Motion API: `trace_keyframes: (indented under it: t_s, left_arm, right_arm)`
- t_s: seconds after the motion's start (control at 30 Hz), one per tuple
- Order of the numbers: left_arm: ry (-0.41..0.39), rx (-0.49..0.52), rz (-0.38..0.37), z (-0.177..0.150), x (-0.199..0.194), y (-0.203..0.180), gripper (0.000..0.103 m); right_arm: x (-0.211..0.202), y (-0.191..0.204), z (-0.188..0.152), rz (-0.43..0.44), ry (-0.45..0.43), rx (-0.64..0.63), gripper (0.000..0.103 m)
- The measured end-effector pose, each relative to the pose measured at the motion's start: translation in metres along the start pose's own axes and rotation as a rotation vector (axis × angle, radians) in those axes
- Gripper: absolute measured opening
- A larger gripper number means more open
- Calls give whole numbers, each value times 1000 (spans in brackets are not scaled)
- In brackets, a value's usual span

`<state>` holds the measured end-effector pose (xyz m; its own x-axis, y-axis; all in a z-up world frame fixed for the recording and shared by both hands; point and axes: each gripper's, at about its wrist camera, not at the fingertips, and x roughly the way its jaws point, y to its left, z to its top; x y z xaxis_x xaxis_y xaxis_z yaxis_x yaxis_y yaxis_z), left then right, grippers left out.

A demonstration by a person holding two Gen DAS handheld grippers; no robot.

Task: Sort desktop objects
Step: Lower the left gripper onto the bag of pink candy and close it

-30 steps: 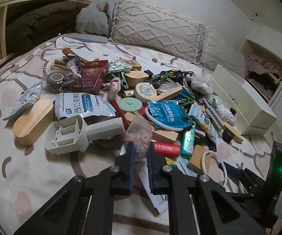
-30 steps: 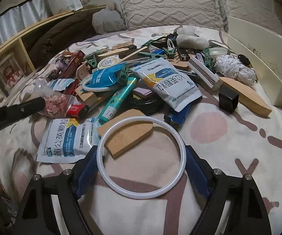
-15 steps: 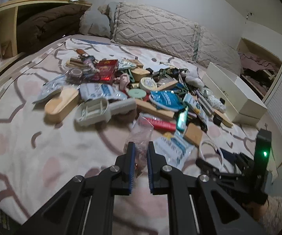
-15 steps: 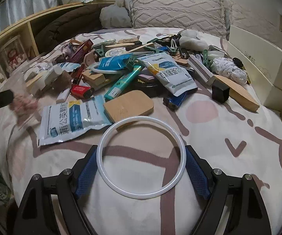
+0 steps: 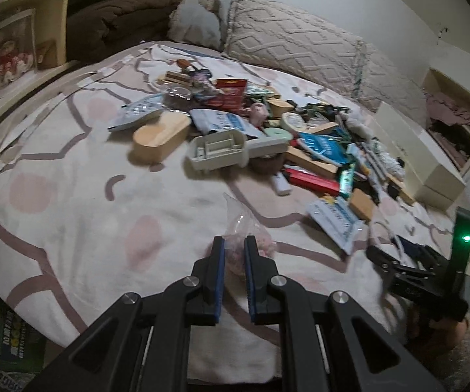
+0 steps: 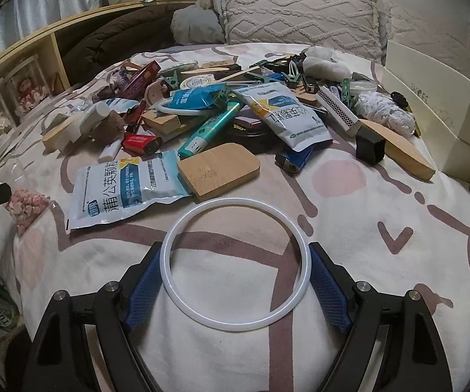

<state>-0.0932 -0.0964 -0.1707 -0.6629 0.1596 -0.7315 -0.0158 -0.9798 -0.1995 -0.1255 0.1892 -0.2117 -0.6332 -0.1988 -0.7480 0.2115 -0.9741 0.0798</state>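
Moved since a second ago: left gripper (image 5: pixel 234 241) has carried its clear bag of pink bits (image 5: pixel 246 233) away from the heap of clutter, out over bare bedspread (image 5: pixel 71 176) near the bed's edge; the right gripper (image 6: pixel 236 254) has kept its place with its ring.
Left gripper state: jaws narrow, clamped on the neck of the bag, whose pink contents bulge just past the blue pads (image 5: pixel 220 261).
Bag position: between the left fingertips, well apart from the pile, touching or just above the cloth; which one cannot be told.
Right gripper state: jaws spread wide around a white ring (image 6: pixel 235 263), a blue pad against each side of it.
Ring position: just in front of the right gripper, near a wooden block (image 6: pixel 218 166) and a white medicine sachet (image 6: pixel 123 189).
Only in the left view: grey plastic holder (image 5: pixel 218 148), oval wooden tray (image 5: pixel 161 137), red box (image 5: pixel 231 88), and the right gripper's body with a green light (image 5: pixel 466 237).
Only in the right view: the whole ring, a teal tube (image 6: pixel 208 130), a black cube (image 6: pixel 370 147), a white box (image 6: pixel 440 104), and the bag hanging at the far left.
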Motion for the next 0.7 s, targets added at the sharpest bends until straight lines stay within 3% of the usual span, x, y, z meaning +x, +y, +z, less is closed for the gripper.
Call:
trace_keyframes:
  t_s: [0.13,0.23,0.37,0.5,0.7]
  left_arm:
    - [-8,26,71,-2,3,0,17]
    - [-20,56,135,-2,4,2,34]
    - [-30,72,163,0,1,8,56]
    - [-90,115,122,2,-13,4,72]
    - [-164,275,32,2,-29,-26,73]
  right_arm:
    - [0,0,0,-8,4,-5,86]
    - [1,0,0,-9,2,-7,86]
    - [1,0,0,-6,1,-7,86]
    - [1,0,0,-6,-4,-9,87]
    - [2,1,0,-7,-8,-11,87]
